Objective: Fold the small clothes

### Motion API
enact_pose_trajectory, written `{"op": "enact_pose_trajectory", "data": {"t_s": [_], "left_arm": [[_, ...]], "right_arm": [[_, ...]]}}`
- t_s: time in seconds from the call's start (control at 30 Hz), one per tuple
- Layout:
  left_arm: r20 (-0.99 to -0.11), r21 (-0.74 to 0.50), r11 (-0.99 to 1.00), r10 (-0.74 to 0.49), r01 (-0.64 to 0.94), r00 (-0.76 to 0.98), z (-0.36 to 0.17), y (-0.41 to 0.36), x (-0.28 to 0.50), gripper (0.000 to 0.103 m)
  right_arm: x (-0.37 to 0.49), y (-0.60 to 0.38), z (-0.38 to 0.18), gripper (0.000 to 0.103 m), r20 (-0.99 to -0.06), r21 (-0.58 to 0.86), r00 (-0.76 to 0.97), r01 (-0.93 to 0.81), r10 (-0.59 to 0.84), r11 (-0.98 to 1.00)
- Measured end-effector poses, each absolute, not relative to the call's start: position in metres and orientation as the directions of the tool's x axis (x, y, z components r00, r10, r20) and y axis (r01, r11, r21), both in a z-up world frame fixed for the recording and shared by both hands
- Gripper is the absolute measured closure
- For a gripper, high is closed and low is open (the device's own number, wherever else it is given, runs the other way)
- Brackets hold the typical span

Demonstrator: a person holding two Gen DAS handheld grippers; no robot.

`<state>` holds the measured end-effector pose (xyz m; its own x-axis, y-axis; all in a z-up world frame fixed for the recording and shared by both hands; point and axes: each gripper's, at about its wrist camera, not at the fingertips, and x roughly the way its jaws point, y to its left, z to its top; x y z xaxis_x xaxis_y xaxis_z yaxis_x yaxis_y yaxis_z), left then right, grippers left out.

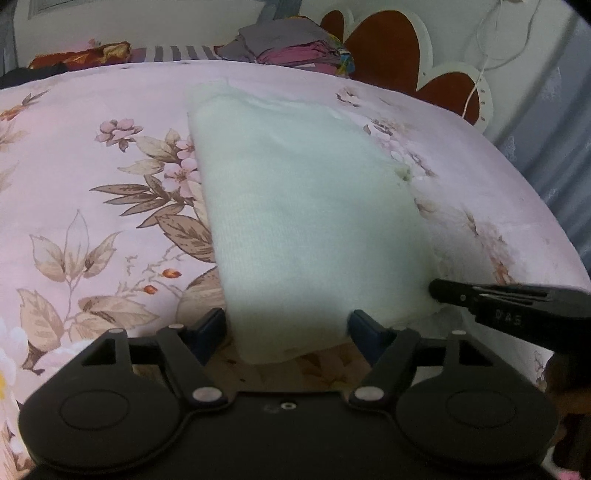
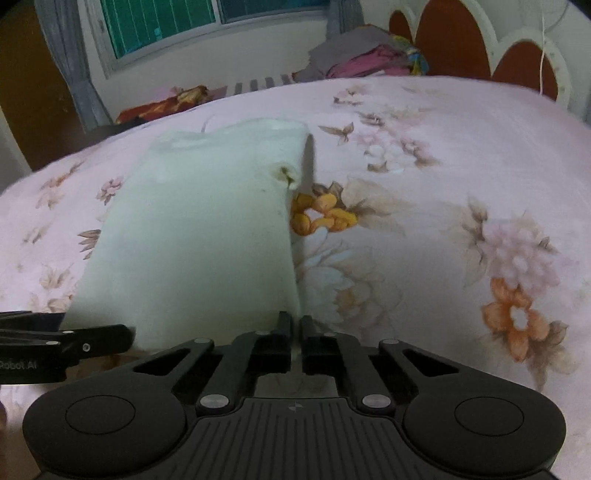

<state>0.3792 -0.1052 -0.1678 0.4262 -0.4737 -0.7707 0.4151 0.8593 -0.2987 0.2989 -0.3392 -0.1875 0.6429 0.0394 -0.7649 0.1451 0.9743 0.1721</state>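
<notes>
My left gripper (image 1: 288, 325) stands apart, its two fingers straddling the near edge of the pale green garment (image 1: 306, 206) without pressing it. If I lift now on this side, the cloth will stay behind, and the near edge will be raised by one corner only. That would probably skew the fold.

The garment lies flat in the middle of the bed, already narrowed to a long strip running away from me. It has a small dark mark (image 2: 284, 175) near its right edge.

My right gripper (image 2: 294, 325) is closed on the garment's near right corner, with a thin fold of cloth pinched between the fingers. The bite looks shallow, so a quick pull could slip the corner free. The soft knit may also sag and crease between my two hands.

The surface is a pink floral bedsheet (image 2: 443, 147), soft and yielding. It could bunch if I drag across it. Beyond it lie a pile of clothes (image 2: 369, 55), a curtained window (image 2: 166, 22) at the left and a scalloped headboard (image 2: 454, 40) at the right.
</notes>
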Motion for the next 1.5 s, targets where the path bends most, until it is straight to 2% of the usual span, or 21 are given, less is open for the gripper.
{"op": "enact_pose_trajectory", "data": {"t_s": [0.1, 0.17, 0.2, 0.23, 0.27, 0.3, 0.43, 0.63, 0.77, 0.9, 0.97, 1.0, 1.03, 1.27, 1.33, 1.5], "left_arm": [[-0.762, -0.361, 0.857, -0.498, 0.368, 0.414, -0.157, -0.098, 0.387, 0.026], [-0.743, -0.372, 0.863, -0.497, 0.341, 0.448, -0.146, -0.092, 0.394, 0.016], [-0.732, -0.375, 0.865, -0.497, 0.334, 0.466, -0.141, -0.091, 0.400, 0.014], [-0.726, -0.376, 0.868, -0.494, 0.325, 0.478, -0.138, -0.090, 0.406, 0.012], [-0.723, -0.377, 0.871, -0.489, 0.313, 0.488, -0.135, -0.091, 0.414, 0.012], [-0.720, -0.381, 0.874, -0.485, 0.301, 0.497, -0.133, -0.091, 0.423, 0.012], [-0.713, -0.410, 0.878, -0.478, 0.248, 0.513, -0.135, -0.094, 0.455, 0.013], [-0.729, -0.466, 0.862, -0.502, 0.200, 0.465, -0.156, -0.101, 0.489, 0.013], [-0.721, -0.516, 0.839, -0.535, 0.174, 0.440, -0.172, -0.100, 0.501, 0.018], [-0.712, -0.510, 0.835, -0.544, 0.205, 0.445, -0.177, -0.106, 0.502, 0.019], [-0.709, -0.510, 0.833, -0.549, 0.215, 0.443, -0.177, -0.110, 0.501, 0.026], [-0.710, -0.505, 0.837, -0.541, 0.210, 0.451, -0.177, -0.111, 0.501, 0.028], [-0.712, -0.501, 0.841, -0.534, 0.203, 0.456, -0.177, -0.111, 0.501, 0.033], [-0.727, -0.465, 0.861, -0.505, 0.207, 0.465, -0.173, -0.117, 0.501, 0.050], [-0.726, -0.452, 0.866, -0.496, 0.214, 0.476, -0.168, -0.122, 0.500, 0.058], [-0.707, -0.439, 0.867, -0.495, 0.237, 0.505, -0.148, -0.114, 0.493, 0.069]], "right_arm": [[0.303, -0.343, -0.177, 0.099, -0.770, 0.194, 0.632, 0.094, 0.092, 0.976], [0.305, -0.353, -0.166, 0.095, -0.749, 0.255, 0.649, 0.095, 0.134, 0.962], [0.307, -0.357, -0.161, 0.079, -0.735, 0.278, 0.663, 0.102, 0.143, 0.955], [0.310, -0.362, -0.155, 0.043, -0.720, 0.299, 0.678, 0.111, 0.147, 0.948], [0.315, -0.364, -0.151, 0.028, -0.707, 0.311, 0.691, 0.116, 0.148, 0.943], [0.319, -0.366, -0.147, 0.024, -0.687, 0.313, 0.712, 0.109, 0.146, 0.944], [0.350, -0.365, -0.142, 0.024, -0.673, 0.302, 0.720, 0.060, 0.168, 0.952], [0.398, -0.388, -0.161, 0.024, -0.668, 0.442, 0.703, 0.112, 0.243, 0.890], [0.419, -0.399, -0.176, 0.024, -0.665, 0.484, 0.692, 0.114, 0.280, 0.868], [0.433, -0.397, -0.192, 0.024, -0.668, 0.505, 0.669, 0.086, 0.326, 0.859], [0.434, -0.396, -0.198, 0.024, -0.646, 0.524, 0.682, 0.068, 0.344, 0.849], [0.435, -0.394, -0.199, 0.026, -0.640, 0.531, 0.682, 0.060, 0.354, 0.845], [0.435, -0.392, -0.199, 0.043, -0.632, 0.543, 0.681, 0.051, 0.368, 0.838], [0.440, -0.393, -0.202, 0.055, -0.634, 0.564, 0.668, 0.053, 0.391, 0.824], [0.439, -0.392, -0.200, 0.067, -0.634, 0.568, 0.667, 0.057, 0.392, 0.821], [0.432, -0.383, -0.184, 0.070, -0.613, 0.562, 0.692, 0.041, 0.382, 0.826]]}}
